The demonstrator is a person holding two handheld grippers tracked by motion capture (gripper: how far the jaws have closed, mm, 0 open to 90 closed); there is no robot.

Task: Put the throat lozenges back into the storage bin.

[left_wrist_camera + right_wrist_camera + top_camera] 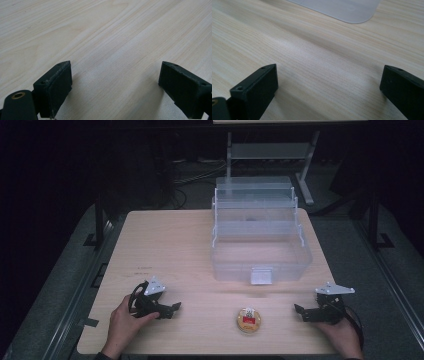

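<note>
Seen from the high view: left hand-held gripper [172, 308] at 7 o'clock on the desk [170, 245], right hand-held gripper [299, 310] at 5 o'clock, both pointing inward toward each other. Between them, nearer the right one yet apart from both, a small round tin [248, 320] with an orange and red lid, lying flat near the desk's front edge at 6 o'clock. Beyond it, toward 12 to 1 o'clock, a clear plastic box [260, 255] with lid raised and a white latch on its front wall.

From the left gripper view: left hand-held gripper [115, 82] with jaws spread wide, nothing between them but bare wood grain, low over the desk [112, 32].

From the right gripper view: right hand-held gripper [329, 87] likewise wide open and holding nothing, with a rounded translucent corner of the clear plastic box [347, 10] at 12 o'clock resting on the desk [312, 55].
</note>
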